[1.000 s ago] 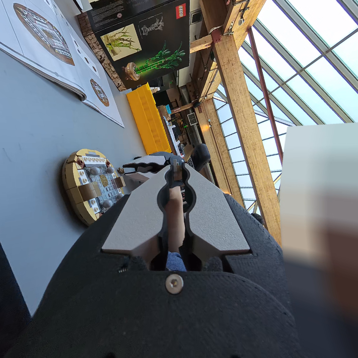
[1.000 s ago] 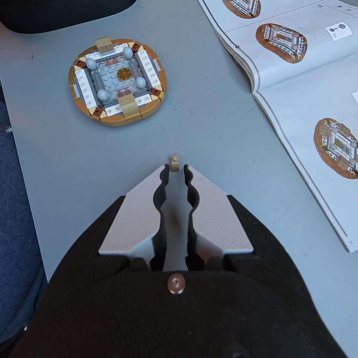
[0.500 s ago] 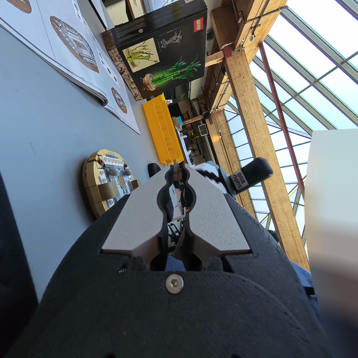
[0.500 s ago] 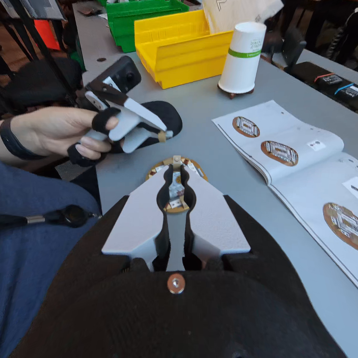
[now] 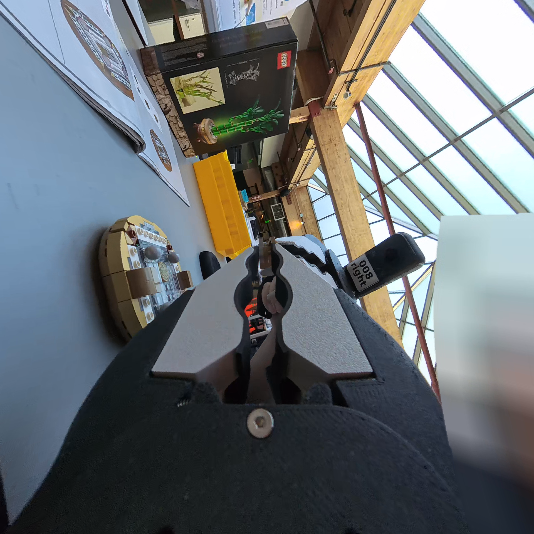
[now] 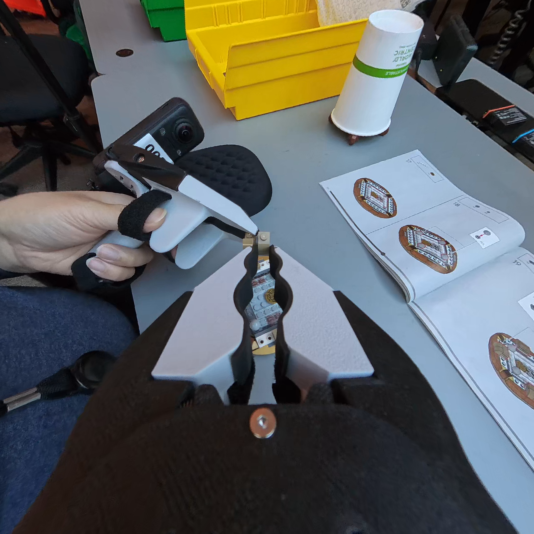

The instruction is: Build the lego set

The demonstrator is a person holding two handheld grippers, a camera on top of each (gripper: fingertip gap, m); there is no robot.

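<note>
My right gripper (image 6: 262,250) is shut on a small tan brick (image 6: 264,240), held in the air above the round tan and white lego base (image 6: 264,306), which shows between its fingers. My left gripper (image 6: 250,234), held by a hand, comes in from the left and is shut on another small tan piece (image 6: 248,240). The two pieces touch side by side. In the left wrist view my left gripper (image 5: 265,249) pinches its tan piece (image 5: 263,254), with the right gripper (image 5: 306,251) just beyond it. The base (image 5: 135,277) lies on the grey table to the left.
An open instruction booklet (image 6: 433,231) lies at the right. A yellow bin (image 6: 274,57), a green bin (image 6: 161,17) and an upturned white paper cup (image 6: 375,81) stand at the back. The black lego box (image 5: 231,86) stands behind the booklet. A black pad (image 6: 231,179) lies behind the left gripper. Less than 4 cm separates the two grippers' tips.
My right gripper closed on the tan brick on the table, lifted it and brought it up to the left gripper's tip. The two tan pieces now meet.
</note>
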